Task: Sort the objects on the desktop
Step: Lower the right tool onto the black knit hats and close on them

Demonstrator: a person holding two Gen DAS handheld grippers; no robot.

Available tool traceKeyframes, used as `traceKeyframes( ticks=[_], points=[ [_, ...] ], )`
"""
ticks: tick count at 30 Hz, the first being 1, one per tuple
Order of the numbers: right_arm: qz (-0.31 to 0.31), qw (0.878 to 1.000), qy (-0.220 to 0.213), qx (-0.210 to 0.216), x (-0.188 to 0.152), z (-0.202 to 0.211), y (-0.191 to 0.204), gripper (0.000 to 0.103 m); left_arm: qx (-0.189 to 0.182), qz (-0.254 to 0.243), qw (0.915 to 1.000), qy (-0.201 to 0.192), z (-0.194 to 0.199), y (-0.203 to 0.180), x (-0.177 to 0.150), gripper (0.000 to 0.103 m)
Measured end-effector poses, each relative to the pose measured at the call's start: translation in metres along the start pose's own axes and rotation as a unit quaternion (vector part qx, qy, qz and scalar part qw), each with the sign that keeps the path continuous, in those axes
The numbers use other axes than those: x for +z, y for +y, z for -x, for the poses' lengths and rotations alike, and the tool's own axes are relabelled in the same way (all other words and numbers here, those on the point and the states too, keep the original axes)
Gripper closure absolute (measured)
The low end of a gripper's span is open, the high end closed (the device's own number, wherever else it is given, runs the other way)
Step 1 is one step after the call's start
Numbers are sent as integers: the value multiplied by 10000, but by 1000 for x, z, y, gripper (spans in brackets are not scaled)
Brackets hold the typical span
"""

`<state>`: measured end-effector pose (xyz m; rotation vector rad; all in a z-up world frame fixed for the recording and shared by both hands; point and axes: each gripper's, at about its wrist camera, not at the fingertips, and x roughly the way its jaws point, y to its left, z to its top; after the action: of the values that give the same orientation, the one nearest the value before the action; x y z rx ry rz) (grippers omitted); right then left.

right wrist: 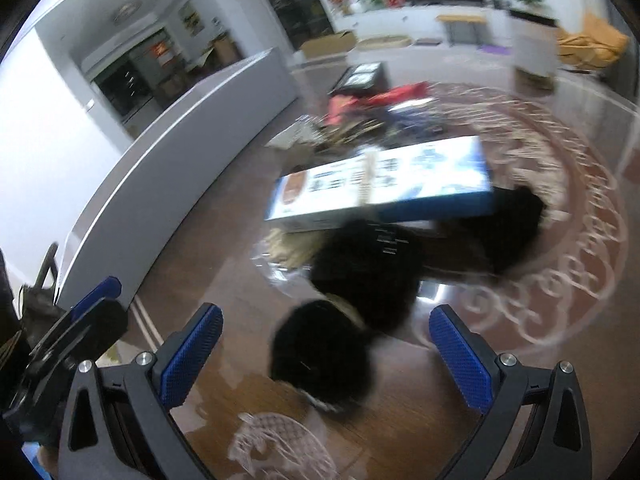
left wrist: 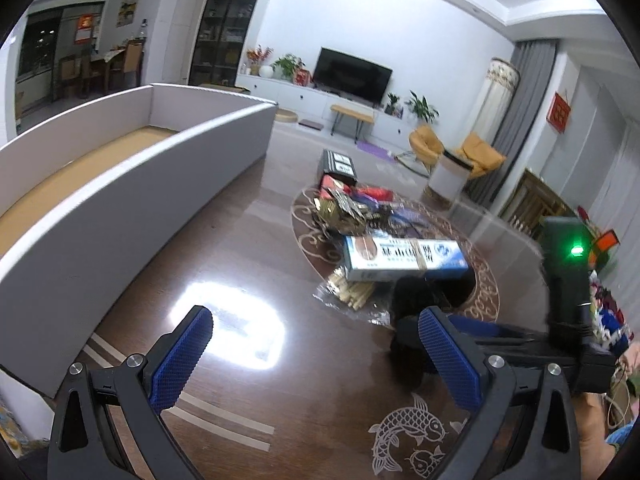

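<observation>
A heap of small goods lies on the dark glossy table (left wrist: 248,364). It holds a long blue and white box (left wrist: 404,258), gold wrappers (left wrist: 344,212), red packets (left wrist: 374,192), a black box (left wrist: 339,164) and a clear bag of pale sticks (left wrist: 354,294). My left gripper (left wrist: 316,356) hangs open over bare tabletop, short of the heap. The right wrist view is blurred. There my right gripper (right wrist: 326,356) is open, and a black fluffy lump (right wrist: 320,354) lies on the table between its fingers. Two more black lumps (right wrist: 368,272) sit beside the blue and white box (right wrist: 380,184).
A long white-walled tray (left wrist: 120,200) with a cardboard floor runs along the left side of the table. The right tool's housing with a green light (left wrist: 576,250) stands at the right. White fish and scroll patterns mark the tabletop. A living room lies beyond.
</observation>
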<state>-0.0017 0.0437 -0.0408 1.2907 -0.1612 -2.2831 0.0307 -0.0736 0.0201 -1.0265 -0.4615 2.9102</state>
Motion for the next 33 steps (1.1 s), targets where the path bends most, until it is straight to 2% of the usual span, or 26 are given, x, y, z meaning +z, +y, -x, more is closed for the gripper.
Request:
traceKeyframes(
  ticks=[3,6,11,18,22,24,26,28,33],
  points=[
    [251,9993,232,-117,4,-21,12,0,107,127,9998,-58,2,6,1,0],
    [728,9951,309,-599,3,-38,28,0,218,373,9991,-20,0,17,2,0],
    [941,9913,270,-881,3,-43,33,0,235,854,9954,356,-17,34,1,0],
    [836,9894,97,-1184,10,-43,5,0,333,444,9960,704,-39,13,-2,0],
    [992,9892,140,-1073,15,-45,2,1,380,258,9950,890,-46,7,-5,0],
    [1021,9884,83,-1122,13,-39,1,14,402,171,9942,982,-50,5,-7,0],
    [1101,9877,-9,-1112,9,-32,0,44,420,102,9938,1022,-50,3,-8,0],
    [1082,9879,-49,-1109,3,-23,-3,59,425,33,9931,1090,-52,1,-10,0],
    [819,9873,-171,-1351,-20,8,-32,59,408,-274,9882,1448,-67,-10,-16,0]
  ],
)
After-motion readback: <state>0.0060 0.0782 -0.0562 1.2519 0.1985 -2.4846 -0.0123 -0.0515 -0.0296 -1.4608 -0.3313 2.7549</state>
